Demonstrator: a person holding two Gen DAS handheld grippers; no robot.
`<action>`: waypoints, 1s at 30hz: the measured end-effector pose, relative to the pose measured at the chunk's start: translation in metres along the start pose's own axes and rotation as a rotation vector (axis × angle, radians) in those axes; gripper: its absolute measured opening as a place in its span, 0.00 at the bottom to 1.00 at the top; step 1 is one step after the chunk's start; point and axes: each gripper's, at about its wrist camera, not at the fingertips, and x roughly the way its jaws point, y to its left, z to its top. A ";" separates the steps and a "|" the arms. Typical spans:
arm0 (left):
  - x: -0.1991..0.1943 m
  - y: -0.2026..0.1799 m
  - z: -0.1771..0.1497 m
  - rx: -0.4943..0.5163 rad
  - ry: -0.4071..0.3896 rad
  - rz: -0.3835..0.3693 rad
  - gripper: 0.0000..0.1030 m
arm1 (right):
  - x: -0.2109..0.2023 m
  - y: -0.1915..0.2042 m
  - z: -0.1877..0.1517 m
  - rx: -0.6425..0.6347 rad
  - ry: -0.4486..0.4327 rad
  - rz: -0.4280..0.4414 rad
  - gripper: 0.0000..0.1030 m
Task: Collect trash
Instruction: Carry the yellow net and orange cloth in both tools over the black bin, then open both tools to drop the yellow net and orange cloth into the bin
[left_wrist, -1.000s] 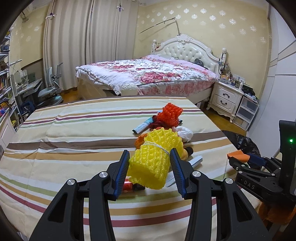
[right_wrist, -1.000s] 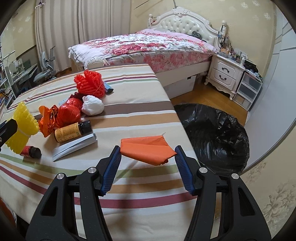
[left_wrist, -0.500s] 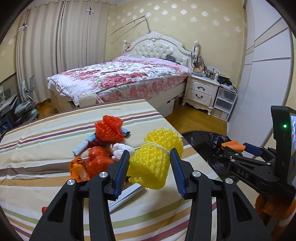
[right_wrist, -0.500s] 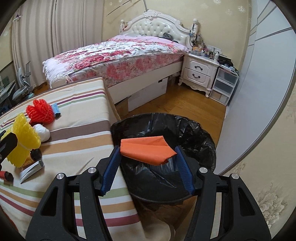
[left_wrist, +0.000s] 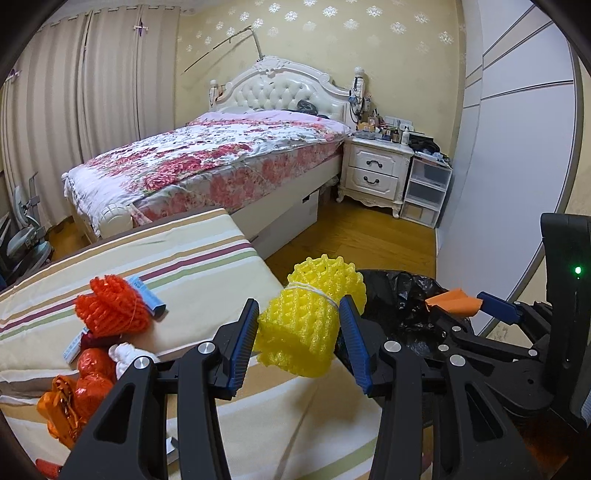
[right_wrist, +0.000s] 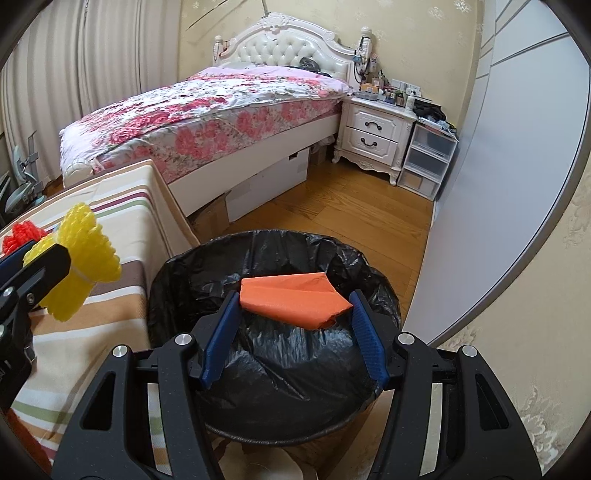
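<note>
Striped table (left_wrist: 207, 258) bears orange foam net (left_wrist: 110, 312), perhaps wrappers (left_wrist: 79, 387).

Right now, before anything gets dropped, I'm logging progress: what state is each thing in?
Left gripper: shut on the yellow foam net, held over the table edge.
Right gripper: shut on the orange paper, held above the bin.
Black-lined bin: open.
Red foam net: lying on the striped table.
Nightstand drawers: closed.

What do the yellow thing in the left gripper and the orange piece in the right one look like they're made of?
Yellow sleeve: soft foam netting, matte, going by its open lattice and the string pinching its middle. Orange piece: probably thin paper or non-woven cloth, matte, with sharp folds and a ragged corner; I can't tell which.
</note>
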 end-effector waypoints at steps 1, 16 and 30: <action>0.004 -0.002 0.002 0.006 0.001 0.000 0.44 | 0.004 -0.002 0.002 0.002 0.001 0.000 0.57; 0.043 -0.009 0.007 -0.013 0.066 0.011 0.72 | 0.024 -0.016 0.002 0.046 0.019 -0.037 0.71; 0.011 0.012 0.003 -0.035 0.016 0.064 0.77 | 0.009 0.001 -0.015 0.029 0.040 -0.007 0.72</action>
